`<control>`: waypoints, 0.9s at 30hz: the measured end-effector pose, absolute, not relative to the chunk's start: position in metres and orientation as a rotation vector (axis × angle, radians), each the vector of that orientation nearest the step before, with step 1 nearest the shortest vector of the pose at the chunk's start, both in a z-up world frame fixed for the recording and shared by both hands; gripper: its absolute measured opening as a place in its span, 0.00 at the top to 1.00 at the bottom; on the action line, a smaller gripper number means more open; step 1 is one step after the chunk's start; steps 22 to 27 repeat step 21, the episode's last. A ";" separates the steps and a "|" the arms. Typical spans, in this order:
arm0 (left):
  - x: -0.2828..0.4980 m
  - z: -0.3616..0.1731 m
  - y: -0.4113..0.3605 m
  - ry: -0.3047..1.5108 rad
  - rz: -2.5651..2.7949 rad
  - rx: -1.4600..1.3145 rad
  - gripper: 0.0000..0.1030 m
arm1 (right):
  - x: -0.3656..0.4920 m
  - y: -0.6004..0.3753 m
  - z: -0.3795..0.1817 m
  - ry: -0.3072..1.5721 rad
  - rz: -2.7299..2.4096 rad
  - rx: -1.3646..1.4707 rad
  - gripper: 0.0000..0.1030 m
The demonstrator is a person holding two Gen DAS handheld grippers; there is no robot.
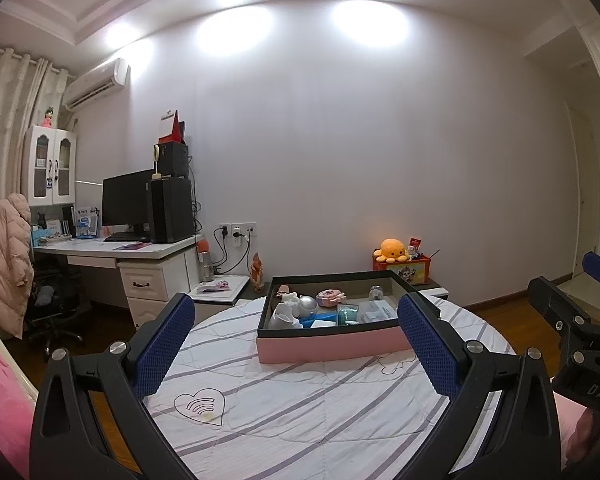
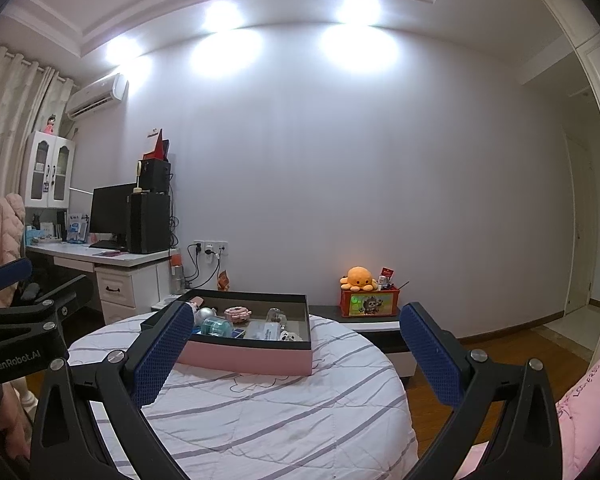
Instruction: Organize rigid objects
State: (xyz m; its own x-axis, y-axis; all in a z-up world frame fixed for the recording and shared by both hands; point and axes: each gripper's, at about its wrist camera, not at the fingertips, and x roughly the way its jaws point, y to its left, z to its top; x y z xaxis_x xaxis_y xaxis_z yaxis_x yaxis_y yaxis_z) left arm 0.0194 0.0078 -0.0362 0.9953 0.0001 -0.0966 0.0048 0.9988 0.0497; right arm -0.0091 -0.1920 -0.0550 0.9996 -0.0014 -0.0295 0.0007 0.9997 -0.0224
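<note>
My left gripper (image 1: 296,344) hangs above the round table (image 1: 284,412) with its jaws spread wide and nothing between them; my right gripper (image 2: 296,354) is likewise wide open and empty, held over the same striped cloth.

The box (image 1: 331,346) — pink sides, black rim — sits on the far part of the table, ahead of both grippers and touched by neither. Inside it lie a silver ball (image 1: 307,305), a white figure (image 1: 284,317), a pink flower-shaped case (image 1: 331,296), a teal clear container (image 1: 347,314), a small glass jar (image 1: 375,291) and a flat white packet (image 1: 375,312). These lie close together, several touching.

Surroundings: a white desk (image 1: 112,249) to the left carries a black monitor (image 1: 126,198) and a black computer tower (image 1: 172,210); a pink coat (image 1: 6,256) hangs over a chair beside it. Behind the table, against the wall, an orange plush toy (image 1: 393,249) sits on a red printed box (image 1: 409,270) on a low stand.

Obstructions: in the left view my right fingertip covers the box's near right corner; in the right view my left fingertip covers its near left corner. Blue items under the figure are too crowded to identify. The print on the packet is unreadable.
</note>
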 end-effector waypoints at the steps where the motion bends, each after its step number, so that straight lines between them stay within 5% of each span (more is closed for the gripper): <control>1: 0.020 -0.036 0.008 0.097 -0.001 0.051 0.00 | -0.009 -0.192 -0.055 0.030 -0.001 -0.023 0.00; 27: 0.005 -0.036 0.012 0.045 -0.007 0.056 0.00 | -0.007 -0.192 -0.057 0.041 0.016 -0.012 0.00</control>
